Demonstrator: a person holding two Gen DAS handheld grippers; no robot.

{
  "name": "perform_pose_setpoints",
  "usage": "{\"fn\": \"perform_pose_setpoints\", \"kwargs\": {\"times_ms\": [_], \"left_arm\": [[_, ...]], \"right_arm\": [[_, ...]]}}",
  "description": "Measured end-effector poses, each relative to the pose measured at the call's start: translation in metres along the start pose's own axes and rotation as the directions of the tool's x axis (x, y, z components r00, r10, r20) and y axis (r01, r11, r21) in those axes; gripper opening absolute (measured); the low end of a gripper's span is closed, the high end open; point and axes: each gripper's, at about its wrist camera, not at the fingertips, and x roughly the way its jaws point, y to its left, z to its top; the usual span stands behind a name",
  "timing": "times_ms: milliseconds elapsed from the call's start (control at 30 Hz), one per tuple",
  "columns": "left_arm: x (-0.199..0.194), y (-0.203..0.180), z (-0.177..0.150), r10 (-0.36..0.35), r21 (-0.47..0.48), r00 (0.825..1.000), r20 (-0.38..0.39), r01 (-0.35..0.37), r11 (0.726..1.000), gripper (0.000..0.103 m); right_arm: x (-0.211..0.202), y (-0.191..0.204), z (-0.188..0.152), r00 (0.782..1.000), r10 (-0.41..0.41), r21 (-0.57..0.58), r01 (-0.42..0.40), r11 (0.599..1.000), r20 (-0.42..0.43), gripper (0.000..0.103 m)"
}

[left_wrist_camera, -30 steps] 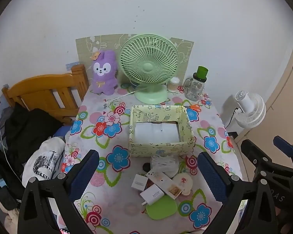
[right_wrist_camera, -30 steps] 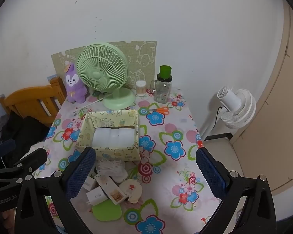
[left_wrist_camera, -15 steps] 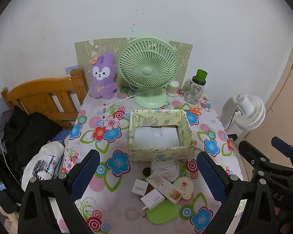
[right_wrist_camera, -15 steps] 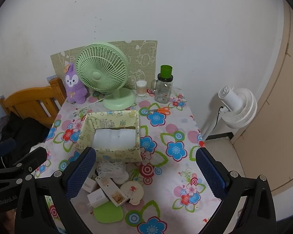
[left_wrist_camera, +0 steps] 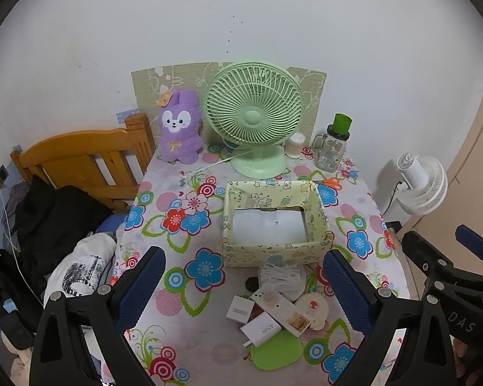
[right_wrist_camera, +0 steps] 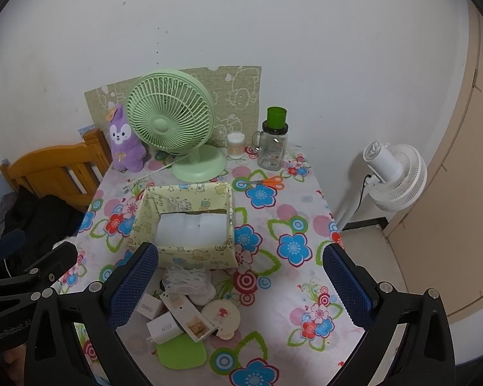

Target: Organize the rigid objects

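Both grippers point(left_wrist_camera: 244, 284) point(right_wrist_camera: 240, 276) hover (fingers spread) above table point(left_wrist_camera: 164, 289); seemingly level.

- Plain white wall point(left_wrist_camera: 273, 16) at the far side.
- Table point(right_wrist_camera: 306, 199) under a flowered cloth, set against that wall.
- Wooden bed frame point(left_wrist_camera: 80, 157) to the left.
- White standing fan point(right_wrist_camera: 393, 177) on the right, beside a beige door point(right_wrist_camera: 460, 177).

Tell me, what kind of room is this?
Probably a bedroom. A wooden bed frame stands beside the table, a plush bunny and a fan sit on the table, and clothes are piled nearby.
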Motion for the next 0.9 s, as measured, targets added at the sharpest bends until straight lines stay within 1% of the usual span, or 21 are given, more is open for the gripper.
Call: {"fn": "perform_pose_setpoints", "kwargs": {"times_ms": [400, 900], "left_arm": [[-0.0012, -0.0002, -0.0003, 0.017, 0.006, 1.0, 0.008, -0.017, 1.0, 0.098], [-0.0024, 0.0016, 0.0001, 0.021, 0.01, 1.0, 0.009, -0.022, 1.0, 0.098]], "right_arm": [[-0.0007, -0.0008, 0.0002, 1.0, 0.007, -0.002, -0.007, 1.0, 0.009, 0.103], [-0.0026, -0.0006, -0.0006, 1.0, 0.007, -0.003, -0.007, 1.0, 0.012, 0.103]]}}
